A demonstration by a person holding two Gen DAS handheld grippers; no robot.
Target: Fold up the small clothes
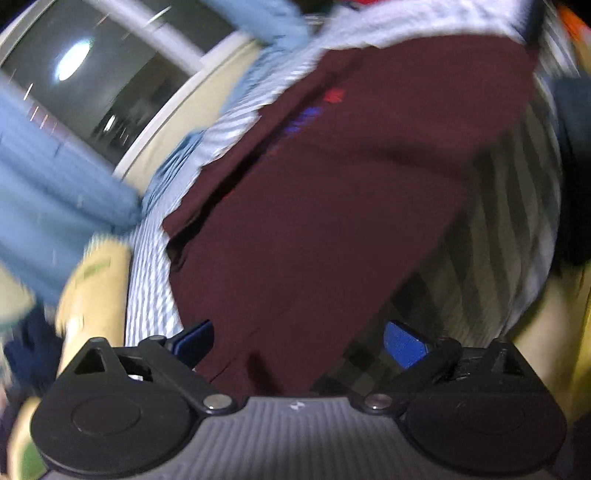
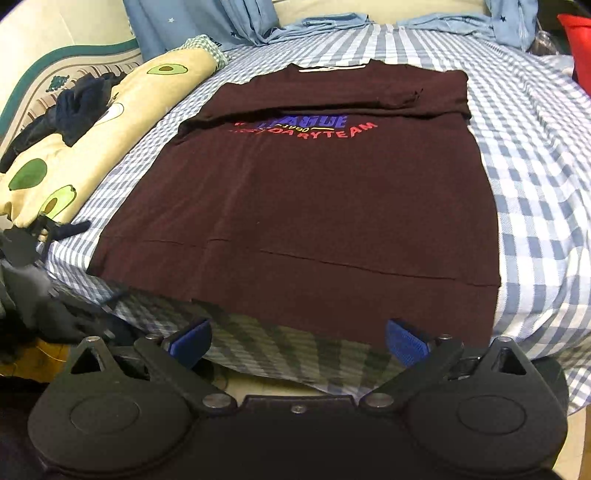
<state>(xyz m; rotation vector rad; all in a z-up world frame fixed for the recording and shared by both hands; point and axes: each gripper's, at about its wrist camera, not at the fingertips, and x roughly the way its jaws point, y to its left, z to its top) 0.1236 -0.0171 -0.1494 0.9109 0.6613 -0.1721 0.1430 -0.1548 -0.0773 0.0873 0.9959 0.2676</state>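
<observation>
A maroon T-shirt point(image 2: 303, 199) with blue and red lettering lies flat on the checked bedsheet point(image 2: 535, 155), its sleeves folded in over the chest. My right gripper point(image 2: 297, 341) is open and empty, just short of the shirt's near hem at the bed's edge. In the blurred left wrist view the same shirt point(image 1: 332, 206) fills the middle. My left gripper point(image 1: 299, 341) is open, with the shirt's near edge lying between its blue pads; it does not grip the cloth.
An avocado-print pillow point(image 2: 81, 147) with dark clothes point(image 2: 74, 107) on it lies along the bed's left side. Light blue fabric point(image 2: 207, 22) hangs at the far end. A red object point(image 2: 580, 44) sits at far right. A window point(image 1: 99, 85) shows in the left view.
</observation>
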